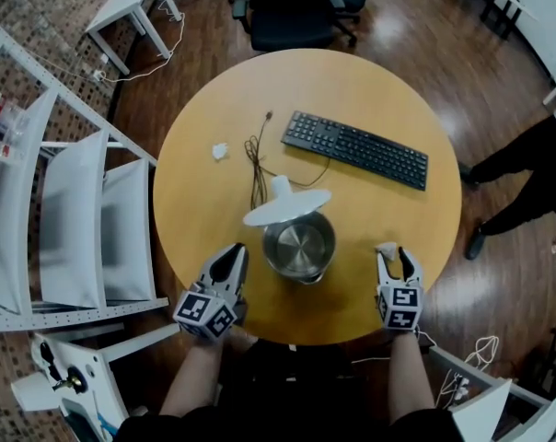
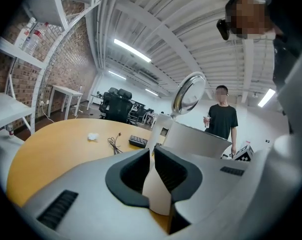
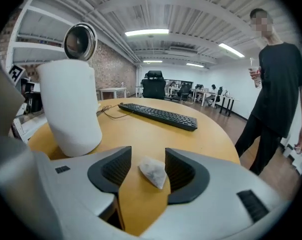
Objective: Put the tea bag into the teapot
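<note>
Two grippers low in the head view, flanking the teapot (image 1: 299, 247): left gripper (image 1: 237, 250) with tips together, right gripper (image 1: 394, 255) with jaws wide apart, pressing on nothing. Between those open jaws, flat on the table (image 3: 141, 129) at lower centre of the right gripper view, the tea bag (image 3: 152, 172), long axis from upper left to lower right, pointed corner lower right. Teapot lid (image 1: 285, 205) tipped up, bare shiny metal inside.

Layout on the round bench (image 1: 379, 109)
Teapot (image 1: 299, 247) at the near edge, tea bag (image 1: 386, 248) to its right; keyboard (image 1: 355, 149) behind, cable (image 1: 257, 164) and paper wad (image 1: 220, 151) behind-left.
</note>
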Action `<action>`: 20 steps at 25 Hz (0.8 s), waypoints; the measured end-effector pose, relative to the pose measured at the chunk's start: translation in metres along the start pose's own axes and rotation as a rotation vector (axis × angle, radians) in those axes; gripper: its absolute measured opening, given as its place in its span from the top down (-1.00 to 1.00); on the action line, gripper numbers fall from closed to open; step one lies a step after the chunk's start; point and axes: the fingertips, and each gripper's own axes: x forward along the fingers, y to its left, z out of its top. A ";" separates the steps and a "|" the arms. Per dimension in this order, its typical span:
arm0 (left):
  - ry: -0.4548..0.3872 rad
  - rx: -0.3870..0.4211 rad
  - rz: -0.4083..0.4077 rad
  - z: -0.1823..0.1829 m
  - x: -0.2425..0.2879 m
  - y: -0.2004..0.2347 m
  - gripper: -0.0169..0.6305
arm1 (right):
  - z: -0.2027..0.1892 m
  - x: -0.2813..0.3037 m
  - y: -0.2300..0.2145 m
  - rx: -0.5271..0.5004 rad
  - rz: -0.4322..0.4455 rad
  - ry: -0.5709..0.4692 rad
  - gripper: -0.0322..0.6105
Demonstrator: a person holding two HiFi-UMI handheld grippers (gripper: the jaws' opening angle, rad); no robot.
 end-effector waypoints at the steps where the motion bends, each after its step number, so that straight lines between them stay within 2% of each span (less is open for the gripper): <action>1: 0.008 -0.004 0.001 -0.001 0.000 -0.001 0.87 | -0.003 0.004 -0.001 -0.032 -0.007 0.018 0.24; 7: 0.046 -0.011 0.009 -0.009 -0.004 -0.006 0.87 | -0.023 0.031 -0.004 -0.168 -0.007 0.121 0.24; 9: 0.056 -0.011 0.026 -0.012 -0.009 -0.003 0.87 | -0.032 0.039 -0.003 -0.202 -0.004 0.157 0.13; 11: 0.062 -0.012 0.042 -0.014 -0.014 0.002 0.87 | -0.034 0.045 -0.002 -0.184 -0.002 0.166 0.13; 15: 0.067 -0.022 0.057 -0.016 -0.018 0.008 0.87 | -0.039 0.051 -0.002 -0.046 0.047 0.172 0.17; 16: 0.067 -0.022 0.057 -0.016 -0.018 0.008 0.87 | -0.040 0.050 -0.004 -0.024 0.056 0.175 0.20; 18: 0.062 -0.015 0.051 -0.013 -0.018 0.006 0.87 | -0.040 0.048 -0.006 -0.010 0.055 0.175 0.62; 20: 0.048 -0.003 0.037 -0.008 -0.016 0.004 0.87 | -0.033 0.044 -0.005 -0.024 0.046 0.148 0.63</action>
